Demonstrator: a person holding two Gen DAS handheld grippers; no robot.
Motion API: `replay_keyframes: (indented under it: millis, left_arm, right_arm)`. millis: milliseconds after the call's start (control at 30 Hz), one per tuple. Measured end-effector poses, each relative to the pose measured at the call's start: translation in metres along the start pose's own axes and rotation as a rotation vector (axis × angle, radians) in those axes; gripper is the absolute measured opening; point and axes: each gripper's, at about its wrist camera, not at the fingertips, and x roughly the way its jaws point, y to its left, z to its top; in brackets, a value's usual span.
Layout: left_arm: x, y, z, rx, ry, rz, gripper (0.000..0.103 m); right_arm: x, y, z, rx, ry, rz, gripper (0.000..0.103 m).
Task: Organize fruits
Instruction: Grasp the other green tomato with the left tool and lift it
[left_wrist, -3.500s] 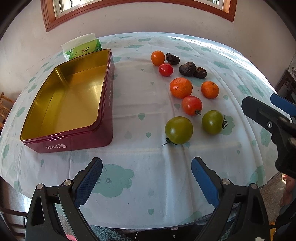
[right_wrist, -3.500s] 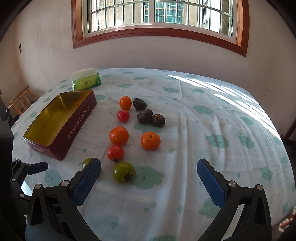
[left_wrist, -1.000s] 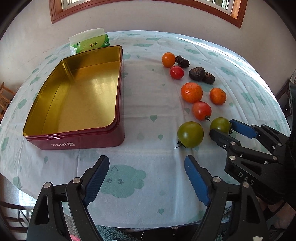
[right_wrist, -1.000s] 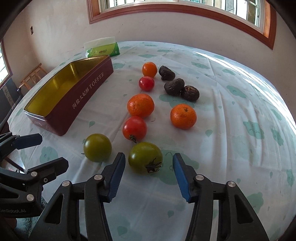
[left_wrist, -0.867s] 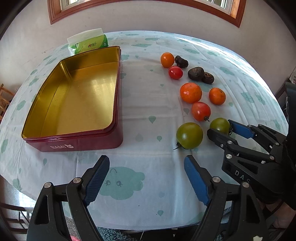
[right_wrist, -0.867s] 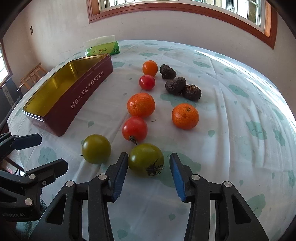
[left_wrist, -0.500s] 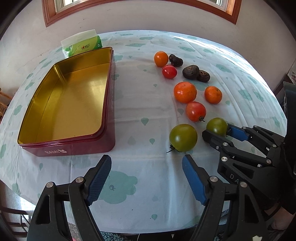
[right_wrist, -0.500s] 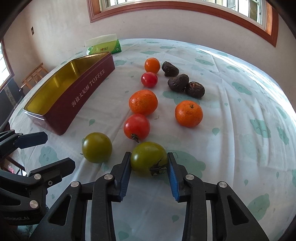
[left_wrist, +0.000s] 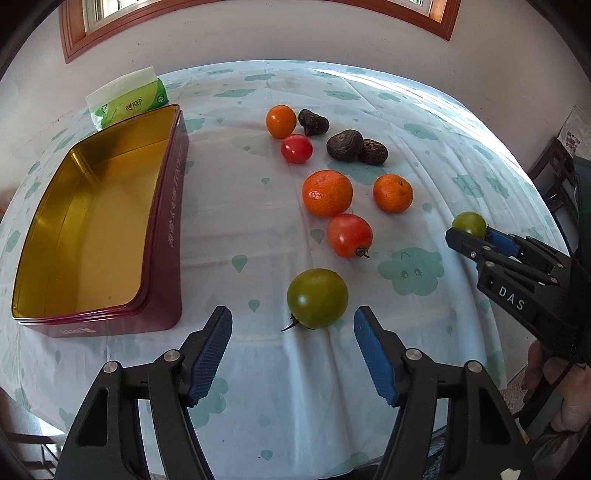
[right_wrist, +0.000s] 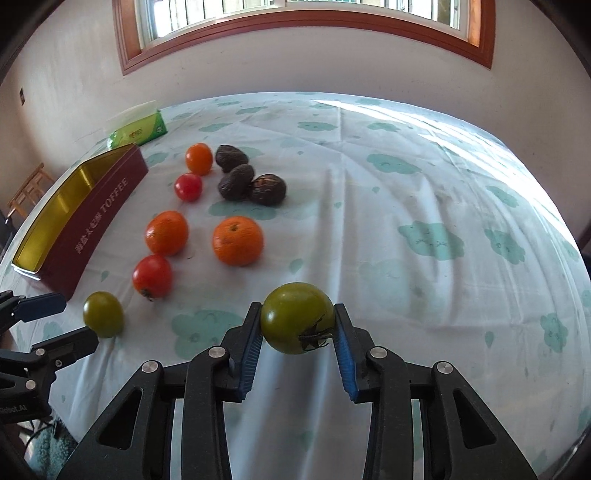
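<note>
My right gripper (right_wrist: 297, 320) is shut on a green tomato (right_wrist: 297, 317) and holds it above the cloth; it also shows in the left wrist view (left_wrist: 469, 224). My left gripper (left_wrist: 291, 328) is open, its jaws either side of a second green tomato (left_wrist: 317, 297) that lies on the table, also seen in the right wrist view (right_wrist: 103, 314). A red tomato (left_wrist: 349, 235), two oranges (left_wrist: 327, 192) (left_wrist: 392, 193), a small red tomato (left_wrist: 296, 148), a small orange fruit (left_wrist: 281, 121) and three dark wrinkled fruits (left_wrist: 344, 145) lie beyond. The empty maroon tin (left_wrist: 162, 236) stands at the left.
A green tissue pack (left_wrist: 127, 101) lies behind the tin. The round table (left_wrist: 424, 118) has a cloud-print cloth, and its edge curves close on the right. A wooden chair (right_wrist: 27, 190) stands beyond the table's left side. Wall and window are behind.
My right gripper closed on the green tomato and lifted it off the cloth, moving right. My left gripper moved closer to the other green tomato.
</note>
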Motion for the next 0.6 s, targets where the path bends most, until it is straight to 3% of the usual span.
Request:
replay_keyframes:
  millis: [467,600]
  left_arm:
    - [0.023,-0.005,0.011,0.011,0.037,-0.013,0.049]
    - [0.025,-0.005,0.012,0.012,0.046,-0.021,0.037]
  right_arm:
    - [0.023,-0.048,0.018,0.073,-0.028,-0.081,0.038]
    - [0.032,-0.054,0.022,0.083,-0.023,-0.085,0.038]
